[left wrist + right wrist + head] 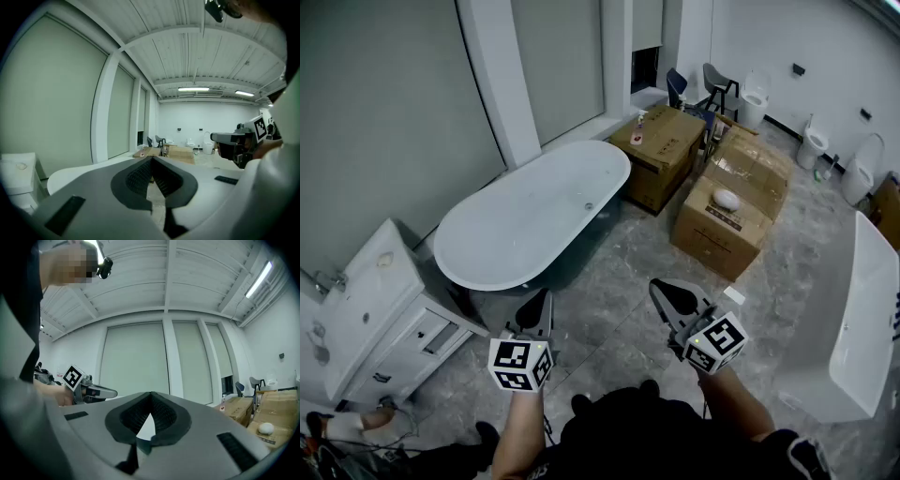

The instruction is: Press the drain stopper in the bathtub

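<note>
As the left hand-held gripper [546, 296] hovers, the drain stopper [589, 205] lies well ahead.

Head camera looks steeply down; gripper cameras share the boxes [731, 202].

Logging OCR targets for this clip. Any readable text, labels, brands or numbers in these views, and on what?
No text can be read in any view.
Sticker on the far cardboard box: too small to read.
Dark print on the near cardboard box: too small to read.
Marker cubes: black-and-white square patterns only, no letters or numbers.
</note>
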{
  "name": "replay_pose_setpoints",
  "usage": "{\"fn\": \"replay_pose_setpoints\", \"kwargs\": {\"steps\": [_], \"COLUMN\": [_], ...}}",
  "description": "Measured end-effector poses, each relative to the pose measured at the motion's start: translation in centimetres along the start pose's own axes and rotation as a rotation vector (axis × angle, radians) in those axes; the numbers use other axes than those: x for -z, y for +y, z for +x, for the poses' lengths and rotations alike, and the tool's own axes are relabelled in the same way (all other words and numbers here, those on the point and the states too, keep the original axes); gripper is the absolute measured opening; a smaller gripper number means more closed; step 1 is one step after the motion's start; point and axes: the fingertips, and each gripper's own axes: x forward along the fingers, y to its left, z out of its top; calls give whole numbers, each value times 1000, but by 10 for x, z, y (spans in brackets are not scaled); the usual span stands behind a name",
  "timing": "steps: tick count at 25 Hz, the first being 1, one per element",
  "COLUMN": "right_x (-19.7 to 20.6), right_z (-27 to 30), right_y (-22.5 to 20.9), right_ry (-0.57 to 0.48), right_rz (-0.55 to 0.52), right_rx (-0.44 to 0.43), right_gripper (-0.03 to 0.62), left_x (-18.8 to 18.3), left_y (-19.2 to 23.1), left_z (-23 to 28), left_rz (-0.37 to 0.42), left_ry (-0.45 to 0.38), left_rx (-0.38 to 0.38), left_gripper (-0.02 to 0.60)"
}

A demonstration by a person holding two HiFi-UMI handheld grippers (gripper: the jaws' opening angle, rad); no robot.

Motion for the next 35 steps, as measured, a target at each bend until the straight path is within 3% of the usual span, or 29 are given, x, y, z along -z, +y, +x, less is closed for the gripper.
{"fn": "replay_pose_setpoints", "kwargs": {"steps": [13,28,35], "right_x": [14,31,47], "right_z": [-32,-119,-95], "right_y": [-17,-112,-128], "right_ry": [7,-11,27], "right_rz": [50,178,200], "right_rx": [-14,41,-1], "right_gripper": [11,14,14], "left_x": [13,17,31], "left_y": [-43,-156,-139], "left_z": [6,68,89], "left_rz": [-10,0,-28], "left_ry": [40,51,101], "left_rx": [-7,65,21], "left_gripper": [11,11,11]}}
